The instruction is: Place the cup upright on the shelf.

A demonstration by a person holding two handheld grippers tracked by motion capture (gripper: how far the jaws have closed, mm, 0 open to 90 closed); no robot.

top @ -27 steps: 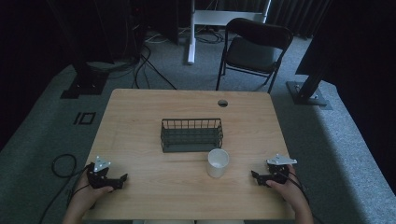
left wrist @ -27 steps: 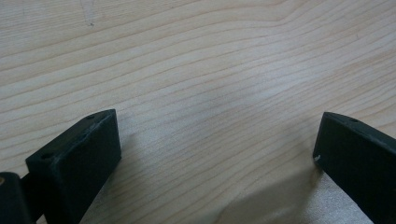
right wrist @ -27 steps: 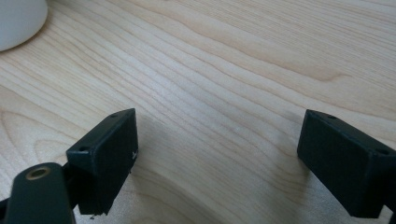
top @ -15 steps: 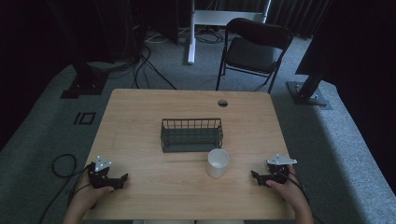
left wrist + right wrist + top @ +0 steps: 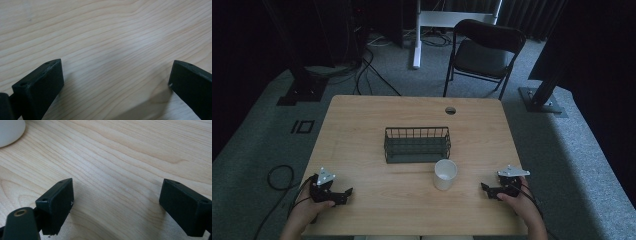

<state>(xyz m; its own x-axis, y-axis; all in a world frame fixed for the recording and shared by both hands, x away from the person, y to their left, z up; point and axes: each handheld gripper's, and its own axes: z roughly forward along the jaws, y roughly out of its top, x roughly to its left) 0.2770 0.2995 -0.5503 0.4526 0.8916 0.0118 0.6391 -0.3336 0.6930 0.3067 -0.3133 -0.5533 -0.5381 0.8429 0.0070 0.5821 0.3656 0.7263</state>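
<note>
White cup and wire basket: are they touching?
Cannot tell. In the high view the white cup sits right against the wire basket's front edge; no gap or contact shows plainly.

Wooden table (image 5: 362, 130), light grain, centre of the frame, with a round cable hole (image 5: 450, 110) near its far edge. Black wire basket (image 5: 417, 144), at the table's middle. White cup (image 5: 445, 174), upright, just below and right of the basket. Black folding chair (image 5: 482, 52), upper centre-right, on grey carpet (image 5: 257, 135). White desk leg (image 5: 417, 35), top centre. Black stand bases, upper left (image 5: 297, 92) and right (image 5: 539, 97). Loose cables (image 5: 367, 65), upper left of centre.
</note>
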